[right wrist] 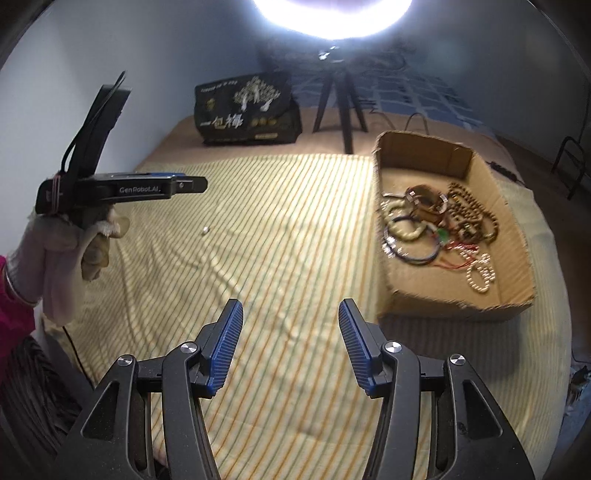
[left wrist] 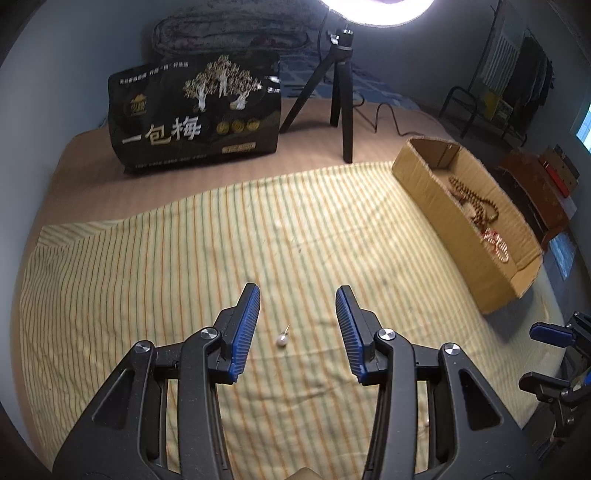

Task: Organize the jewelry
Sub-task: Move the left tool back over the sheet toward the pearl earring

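A small pearl stud earring (left wrist: 282,338) lies on the striped cloth (left wrist: 184,251), between and just behind the tips of my left gripper (left wrist: 297,295), which hangs open above it with nothing held. The same earring (right wrist: 205,230) shows as a pale dot in the right wrist view, below the left gripper's nose (right wrist: 192,184). My right gripper (right wrist: 290,310) is open and empty over the cloth (right wrist: 280,221), left of the cardboard box (right wrist: 384,295). The box (left wrist: 436,195) holds bead necklaces (right wrist: 469,214), bangles (right wrist: 410,240) and a white bead bracelet (right wrist: 480,275).
A black snack bag (left wrist: 195,114) and a black tripod (left wrist: 341,96) with a bright ring light (right wrist: 332,14) stand at the back of the bed. A gloved hand (right wrist: 62,254) with a pink sleeve holds the left gripper. A dark stand (left wrist: 480,85) sits far right.
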